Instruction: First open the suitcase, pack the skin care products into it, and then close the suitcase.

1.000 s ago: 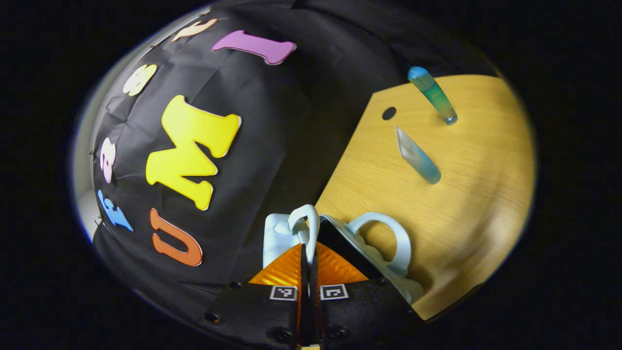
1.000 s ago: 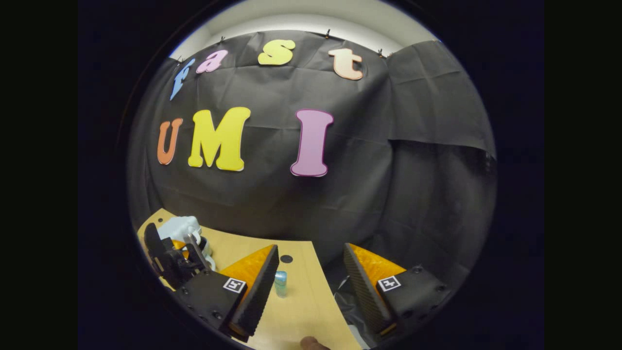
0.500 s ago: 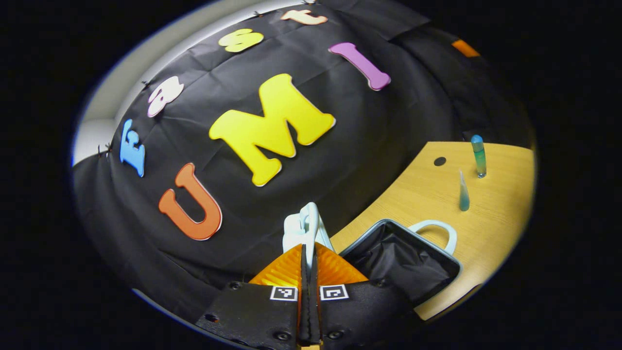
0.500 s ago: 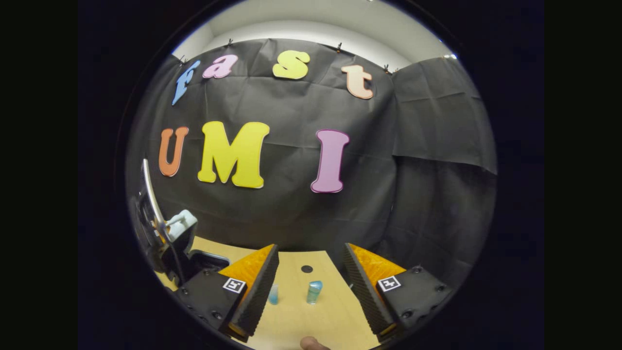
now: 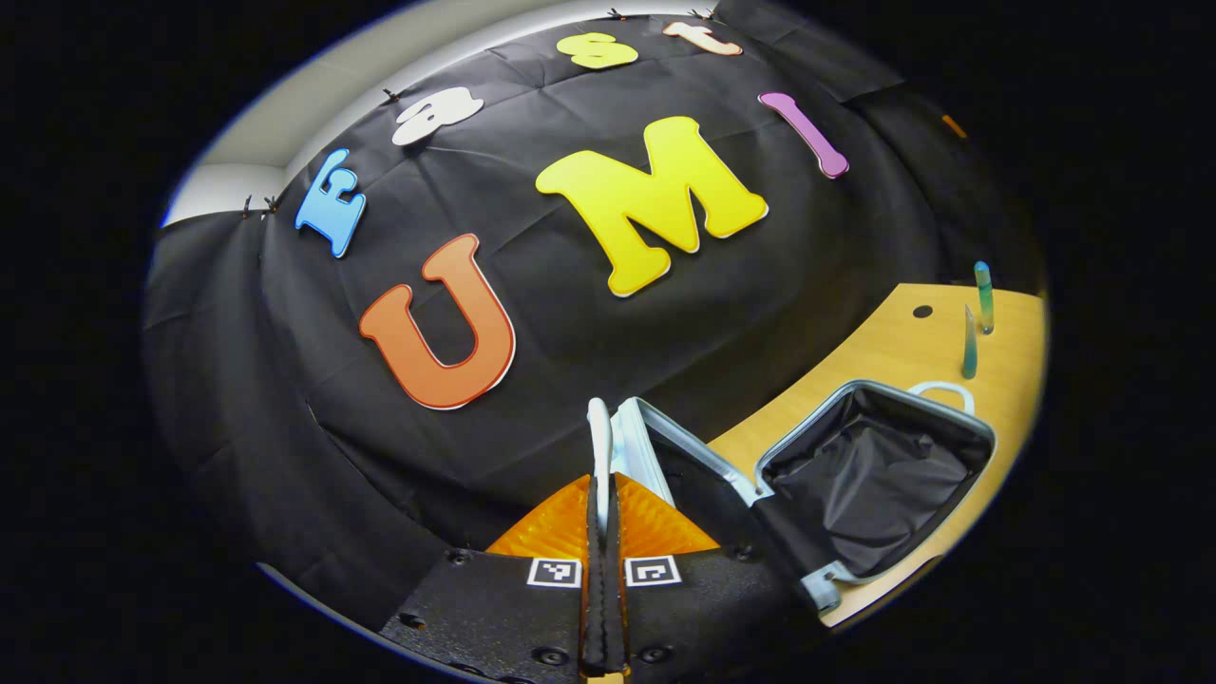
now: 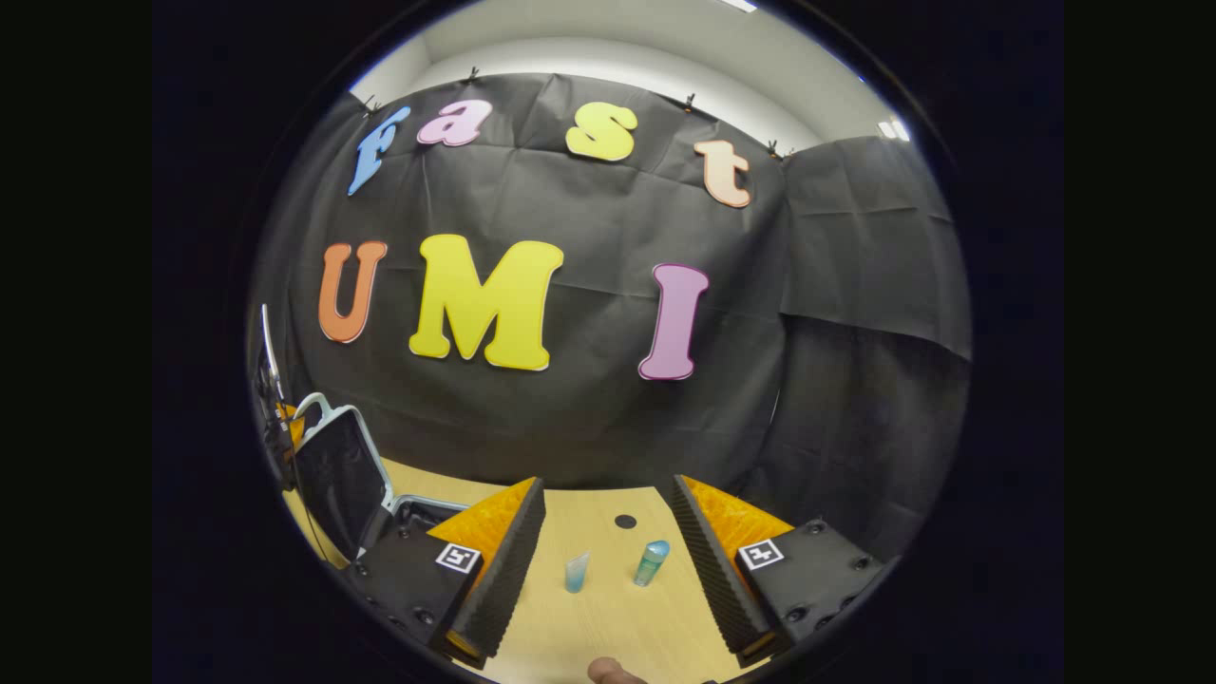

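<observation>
You had your left gripper [image 5: 602, 494] pinched tight on the thin white loop handle [image 5: 598, 446] at the top of the lid [image 5: 679, 465], and the little pale blue hard-shell suitcase with the black cloth lining [image 5: 869, 475] sat wide open by the near edge of the wooden tabletop [image 5: 855, 342]. Your right gripper [image 6: 608, 556] hung above the tabletop with its jaws wide apart and nothing between them. The two skin care products stood close together near the far edge, by a small dark hole [image 6: 625, 521]: a clear blue squeeze tube with a flat top [image 6: 576, 573] and a round blue-green bottle [image 6: 652, 562]. The tube looked soft and light, so I think you should squeeze it gently around its middle. The bottle looked hard, smooth and maybe slippery, and it could tip over, so low on its body seems the best place to hold. The lid looked stiff and light, and might flop if you let go. You could not see the suitcase's hinge or its near side, because your own gripper covered them. Both products were tiny, so their caps were hard to make out.
</observation>
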Available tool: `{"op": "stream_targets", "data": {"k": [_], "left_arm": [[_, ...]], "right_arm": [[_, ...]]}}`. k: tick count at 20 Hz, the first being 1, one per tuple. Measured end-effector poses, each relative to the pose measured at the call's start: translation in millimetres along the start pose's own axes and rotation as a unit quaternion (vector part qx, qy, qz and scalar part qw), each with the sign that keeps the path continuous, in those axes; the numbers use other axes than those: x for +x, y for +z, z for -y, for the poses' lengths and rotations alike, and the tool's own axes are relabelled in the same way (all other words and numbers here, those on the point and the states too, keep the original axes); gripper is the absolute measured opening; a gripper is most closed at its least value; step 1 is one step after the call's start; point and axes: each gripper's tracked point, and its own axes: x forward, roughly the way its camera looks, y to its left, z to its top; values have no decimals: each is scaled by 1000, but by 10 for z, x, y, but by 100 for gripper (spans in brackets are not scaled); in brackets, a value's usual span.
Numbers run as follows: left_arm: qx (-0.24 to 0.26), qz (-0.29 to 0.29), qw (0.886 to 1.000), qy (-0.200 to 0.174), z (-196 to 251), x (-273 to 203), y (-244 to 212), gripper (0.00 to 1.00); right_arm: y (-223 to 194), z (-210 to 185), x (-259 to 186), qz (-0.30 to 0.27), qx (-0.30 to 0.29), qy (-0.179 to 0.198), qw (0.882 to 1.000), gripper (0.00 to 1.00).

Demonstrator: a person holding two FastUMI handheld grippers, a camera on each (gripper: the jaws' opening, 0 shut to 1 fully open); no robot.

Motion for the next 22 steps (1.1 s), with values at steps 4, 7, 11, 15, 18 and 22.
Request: {"op": "stream_targets", "data": {"k": [4,7,11,15,18,22], "left_arm": [[-23,-37,999,9,-246,154,-570,3],[-36,-58,998,3,-321,232,-970,3],[-76,-115,990,-8,-319,330,-1621,3],[-114,-149,982,-31,-194,384,-2096,3],[-161,-169,971,-49,-109,406,-2379,3],[-219,-189,955,-61,25,426,-2635,8]], "right_arm": [[-15,-209,-76,-3,-8,9,1000,80],[-62,-325,-120,-5,-19,15,1000,80],[-115,-400,-155,-15,-24,18,999,80],[-206,-462,-194,-26,-23,23,999,80],[-301,-526,-246,-37,-25,35,998,80],[-353,-573,-315,-40,-41,47,997,80]]}}
